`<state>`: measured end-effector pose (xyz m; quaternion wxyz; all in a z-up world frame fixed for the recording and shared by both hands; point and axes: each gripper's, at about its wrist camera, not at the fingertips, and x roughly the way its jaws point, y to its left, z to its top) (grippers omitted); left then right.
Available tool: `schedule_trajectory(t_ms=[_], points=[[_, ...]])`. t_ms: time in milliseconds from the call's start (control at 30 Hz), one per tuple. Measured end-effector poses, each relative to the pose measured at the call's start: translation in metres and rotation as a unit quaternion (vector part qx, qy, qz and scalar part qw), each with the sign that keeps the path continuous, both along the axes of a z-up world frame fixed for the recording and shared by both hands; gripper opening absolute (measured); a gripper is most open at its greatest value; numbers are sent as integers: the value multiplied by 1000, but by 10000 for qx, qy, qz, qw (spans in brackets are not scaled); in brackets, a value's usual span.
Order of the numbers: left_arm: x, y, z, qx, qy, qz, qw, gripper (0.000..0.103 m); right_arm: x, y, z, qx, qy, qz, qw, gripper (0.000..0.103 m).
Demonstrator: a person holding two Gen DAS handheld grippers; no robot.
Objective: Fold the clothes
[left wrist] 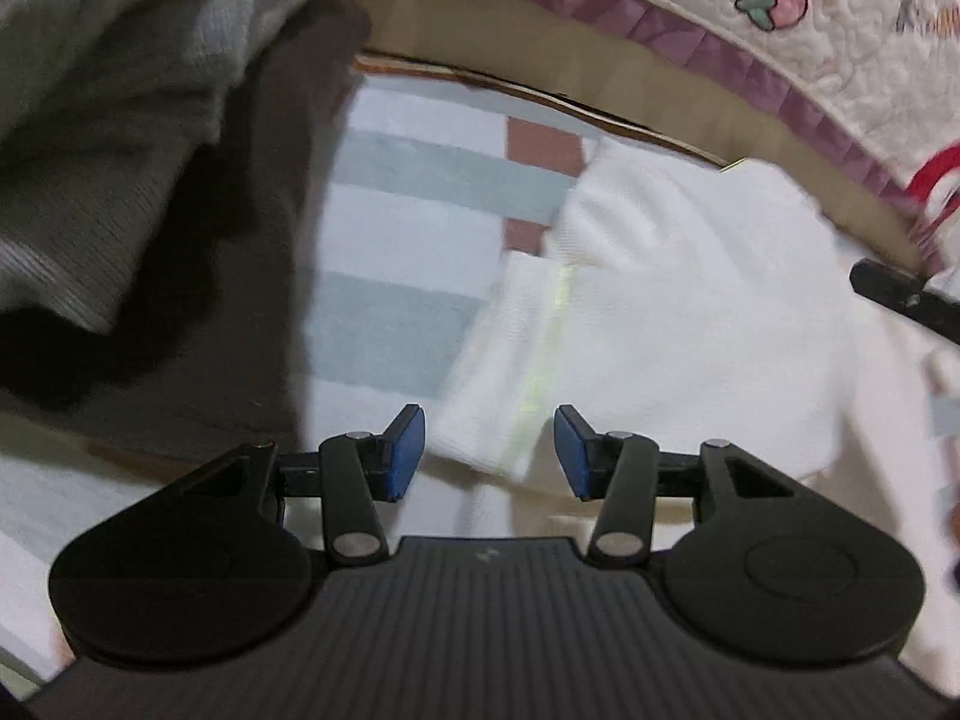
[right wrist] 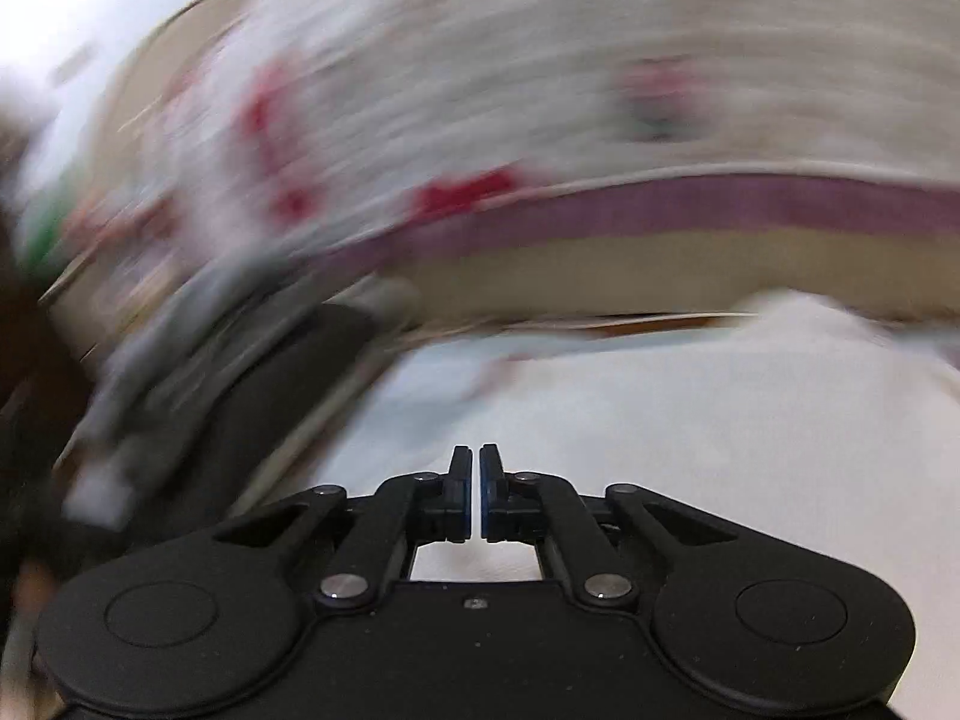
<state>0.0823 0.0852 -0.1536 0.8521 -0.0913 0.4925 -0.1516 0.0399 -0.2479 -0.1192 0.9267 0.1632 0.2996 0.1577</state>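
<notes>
White garment [left wrist: 672,312], a ribbed knit piece with a pale yellow-green stripe down it, lies crumpled on a striped sheet [left wrist: 408,228] banded in white and pale blue-grey, and everything else is placed from it. To the left of the garment, in the left wrist view, a grey ribbed cloth [left wrist: 114,114] hangs high over a dark brown cloth [left wrist: 240,300] that covers the sheet's left side. Just below the garment's near corner the left gripper [left wrist: 489,450] hovers with its blue-padded fingers [left wrist: 408,450] spread wide; the striped corner sits in the gap between them, and whether either pad touches it cannot be told. Beyond the garment a tan board [left wrist: 540,54] runs across, and above it lies a cream quilted cover [left wrist: 780,30] with a purple border, red shapes and a small strawberry print. To the right of the garment a black bar [left wrist: 906,300] pokes in from the frame edge. The right wrist view is heavily motion-blurred: the right gripper [right wrist: 480,492] is over the white garment [right wrist: 720,450], its fingers [right wrist: 459,492] drawn almost together with only a thin slit between them and no cloth visible in that slit. Left of the garment there a dark cloth [right wrist: 252,420] shows, and beyond it the same purple-edged cover [right wrist: 540,90] smears across.
</notes>
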Motion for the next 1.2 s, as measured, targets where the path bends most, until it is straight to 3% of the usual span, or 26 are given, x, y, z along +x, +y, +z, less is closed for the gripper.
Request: schedule_trajectory(t_ms=[33,100,200,333,367,433,500,533,633,733,767,833,900,933,967,1000,1033,1067,1200], points=[[3,1,0,-23,32,6,10000,47,3,-10,-8,-98,278,-241,9993,3],[3,-3,1,23,-74,-117,9999,47,-4,-16,-10,-152,399,-272,9987,5],[4,-8,2,92,-232,-300,9992,56,-14,-13,-11,-273,466,-61,9985,12],[4,-16,4,184,-443,-545,9974,55,-29,25,-10,-683,312,954,9926,42],[4,-18,5,207,-496,-606,9967,43,-31,39,-12,-895,304,1280,9873,47],[4,-21,6,252,-601,-728,9952,7,-39,68,-21,-1520,418,1959,9679,59],[4,-25,7,298,-706,-850,9934,7,-51,97,-26,-2349,222,2368,9425,59],[3,-27,9,270,-779,-911,9924,7,-56,104,-24,-2535,68,2422,9365,59],[-14,-24,37,-713,-1133,-1084,9851,7,-68,126,-20,-3084,-394,2572,9150,60],[-23,-18,49,-1828,-1073,-1273,9689,7,-79,144,-21,-3642,-870,2503,8928,71],[-24,-18,51,-2041,-1067,-1373,9634,7,-80,147,-23,-3750,-941,2418,8900,72],[-29,-19,54,-2360,-1086,-1547,9532,7,-82,148,-27,-3754,-907,2343,8922,71],[-34,-19,56,-2604,-1127,-1704,9437,7,-80,121,-15,-3461,-915,1873,9147,67],[-36,-20,58,-2725,-1148,-1781,9385,9,-80,108,-9,-3310,-917,1636,9248,54],[-39,-20,59,-2845,-1168,-1858,9332,14,-79,94,-2,-3157,-918,1397,9340,24],[-41,-20,60,-2965,-1188,-1935,9277,19,-79,80,4,-3000,-919,1156,9424,7],[-43,-21,61,-3012,-1223,-1990,9245,31,-78,67,10,-2840,-919,915,9500,3],[-42,-22,61,-2699,-1336,-1935,9337,39,-77,53,16,-2679,-918,673,9567,1],[-39,-26,60,-1417,-1769,-1692,9592,42,-75,-1,41,-2009,-906,-299,9750,1]])
